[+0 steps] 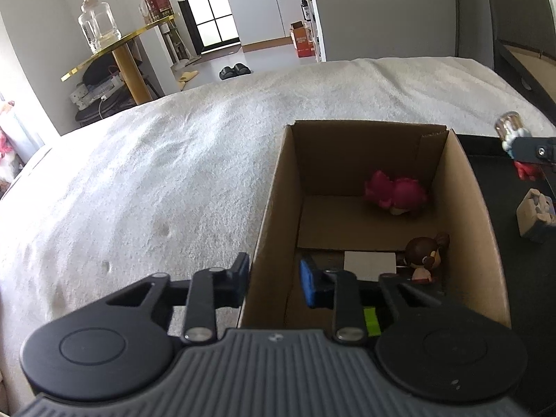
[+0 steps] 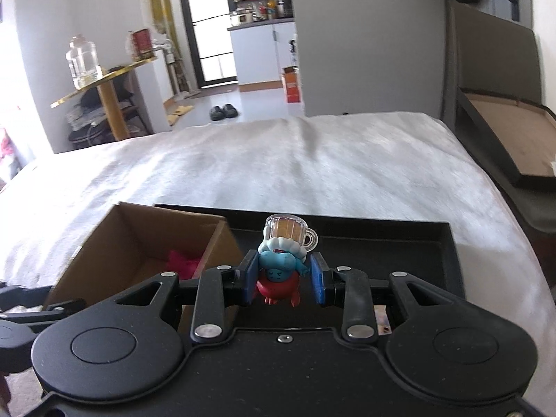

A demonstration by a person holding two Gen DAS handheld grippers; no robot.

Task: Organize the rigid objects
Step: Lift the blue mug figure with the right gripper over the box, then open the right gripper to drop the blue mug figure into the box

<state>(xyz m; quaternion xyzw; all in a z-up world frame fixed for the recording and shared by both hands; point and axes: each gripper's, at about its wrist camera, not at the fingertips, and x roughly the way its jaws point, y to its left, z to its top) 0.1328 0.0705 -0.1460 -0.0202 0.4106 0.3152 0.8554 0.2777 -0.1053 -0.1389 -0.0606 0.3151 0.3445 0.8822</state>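
Cardboard box [image 1: 462, 187] sits open on the white bedspread [image 1: 173, 173], touching a black tray [image 2: 434, 243] on its right. The left gripper [image 1: 276, 283] is spread, straddling the box's near-left wall, one finger outside and one inside. Inside lie a pink figurine [image 1: 396, 193] at the far end and a brown-haired doll [image 1: 425, 257] by the right wall. The right gripper [image 2: 285, 283] holds a blue-and-red figurine with a beer mug on its head [image 2: 281, 264] between its pads above the tray; whether both pads touch it I cannot tell. A small white cube toy [image 1: 537, 217] rests on the tray.

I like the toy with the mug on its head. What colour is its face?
Blue face on the toy, best in the right wrist view.
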